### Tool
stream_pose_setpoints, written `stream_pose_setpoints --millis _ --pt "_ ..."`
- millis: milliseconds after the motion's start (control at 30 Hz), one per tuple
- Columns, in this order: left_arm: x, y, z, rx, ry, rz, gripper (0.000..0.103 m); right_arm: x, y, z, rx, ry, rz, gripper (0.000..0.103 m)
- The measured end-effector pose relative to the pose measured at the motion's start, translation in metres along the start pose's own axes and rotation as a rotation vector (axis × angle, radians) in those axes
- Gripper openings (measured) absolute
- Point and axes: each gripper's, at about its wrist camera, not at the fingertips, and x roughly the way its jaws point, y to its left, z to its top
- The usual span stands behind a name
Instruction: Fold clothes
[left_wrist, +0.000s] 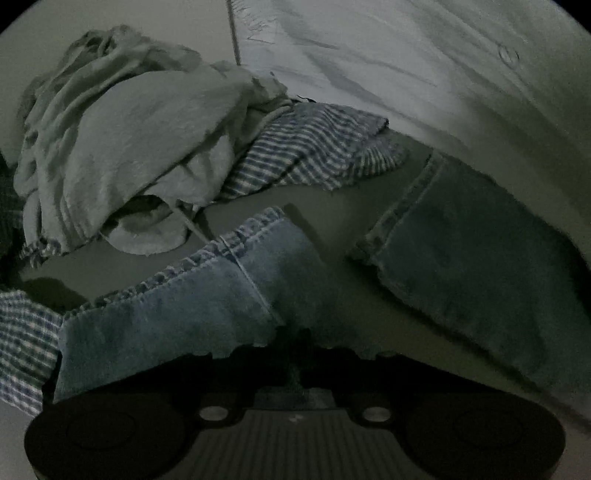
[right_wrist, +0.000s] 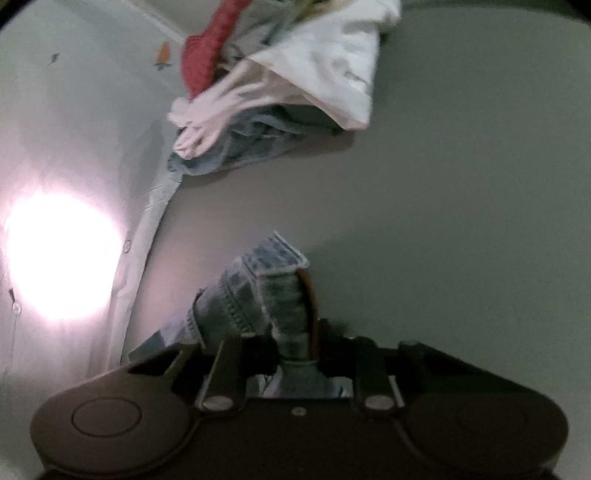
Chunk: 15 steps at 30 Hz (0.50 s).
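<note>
In the left wrist view a pair of blue jeans (left_wrist: 177, 314) lies over my left gripper (left_wrist: 295, 354), with one leg hem draped across it and the other leg (left_wrist: 472, 251) lying to the right on the grey surface. The gripper's jaws look closed on the denim, though they sit in deep shadow. In the right wrist view my right gripper (right_wrist: 295, 350) is shut on a bunched fold of the jeans (right_wrist: 266, 288), held above the grey surface.
A heap of pale grey cloth (left_wrist: 122, 147) and a blue striped garment (left_wrist: 310, 147) lie beyond the jeans. A white sheet (left_wrist: 443, 66) hangs at the right. In the right wrist view a pile of white, red and denim clothes (right_wrist: 280, 85) sits far ahead; a bright light glare (right_wrist: 59, 254) at left.
</note>
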Motion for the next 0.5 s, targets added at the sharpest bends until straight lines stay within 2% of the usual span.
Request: stream_pose_setpoints --millis 67,167,333,433,500 --pt "-0.012 0.002 0.012 -0.033 -0.028 -0.028 0.003 -0.004 0.012 0.005 -0.031 -0.030 0.045 0.017" --pt "-0.046 0.005 0.039 -0.101 -0.110 -0.124 0.003 -0.010 0.040 0.020 -0.065 -0.072 0.153 0.017" --pt "-0.131 0.021 0.076 -0.191 -0.301 -0.303 0.003 -0.032 0.097 0.051 -0.129 -0.159 0.354 0.016" --pt "-0.183 0.057 0.078 -0.273 -0.399 -0.401 0.003 -0.059 0.118 0.068 -0.141 -0.225 0.453 0.016" --pt "-0.211 0.088 0.064 -0.312 -0.441 -0.429 0.003 -0.077 0.119 0.077 -0.138 -0.259 0.480 0.016"
